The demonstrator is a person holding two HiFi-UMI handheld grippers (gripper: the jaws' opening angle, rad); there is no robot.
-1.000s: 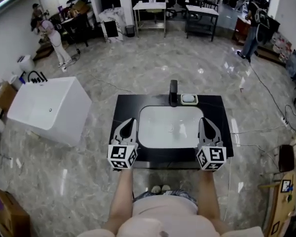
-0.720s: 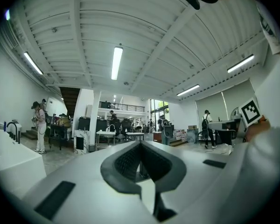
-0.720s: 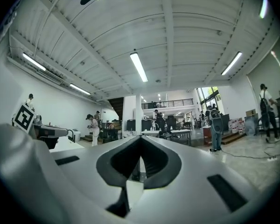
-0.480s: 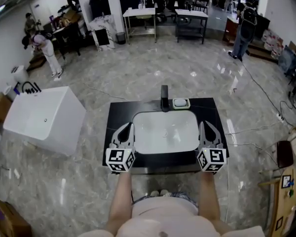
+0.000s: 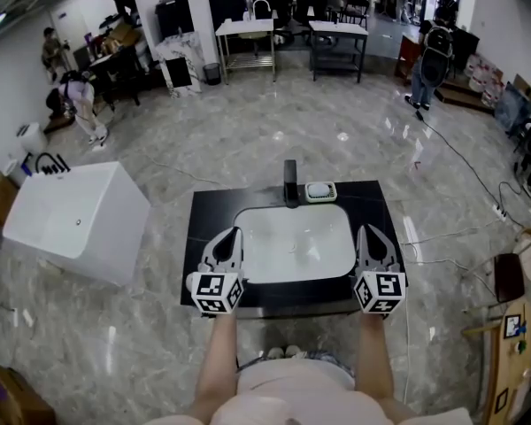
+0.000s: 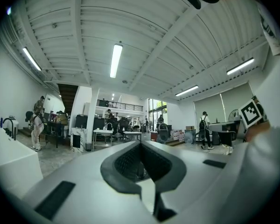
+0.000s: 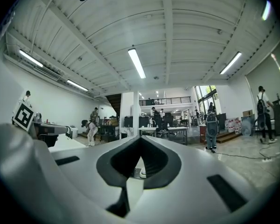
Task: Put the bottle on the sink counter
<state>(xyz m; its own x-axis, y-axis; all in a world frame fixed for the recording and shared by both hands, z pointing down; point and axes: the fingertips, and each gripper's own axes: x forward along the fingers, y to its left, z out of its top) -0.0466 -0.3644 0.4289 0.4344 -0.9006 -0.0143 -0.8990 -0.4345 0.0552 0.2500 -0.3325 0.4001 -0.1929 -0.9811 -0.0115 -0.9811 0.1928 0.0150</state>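
Scene: a black sink desk (image 5: 202,237) stands on a marble floor (image 5: 248,131). A white basin (image 5: 292,242) is set into the middle of it. A dark faucet (image 5: 289,182) stands at the far rim of the basin. A small white dish-like item (image 5: 320,190) lies just to the right of the faucet.

Left gripper (image 5: 234,232): positioned over the front left part of the sink desk, just beside the left edge of the basin. The jaws point away from the person, toward the faucet side. In the left gripper view, the left gripper (image 6: 141,143) has its jaws closed tip to tip, with nothing between them.

Right gripper (image 5: 365,229): positioned over the front right part of the sink desk, just beside the right edge of the basin and parallel to the left gripper. In the right gripper view, the right gripper (image 7: 141,137) has its jaws fully together and holds nothing.

Task object: the bottle cannot be located in any view. Neither gripper carries it, and the visible top of the sink desk bears only the faucet and the dish-like item.

Surroundings: a white rectangular tub (image 5: 75,220) stands on the floor well to the left of the sink desk. Both gripper views look across the hall toward distant tables (image 7: 170,130) and ceiling lamps (image 6: 115,59).
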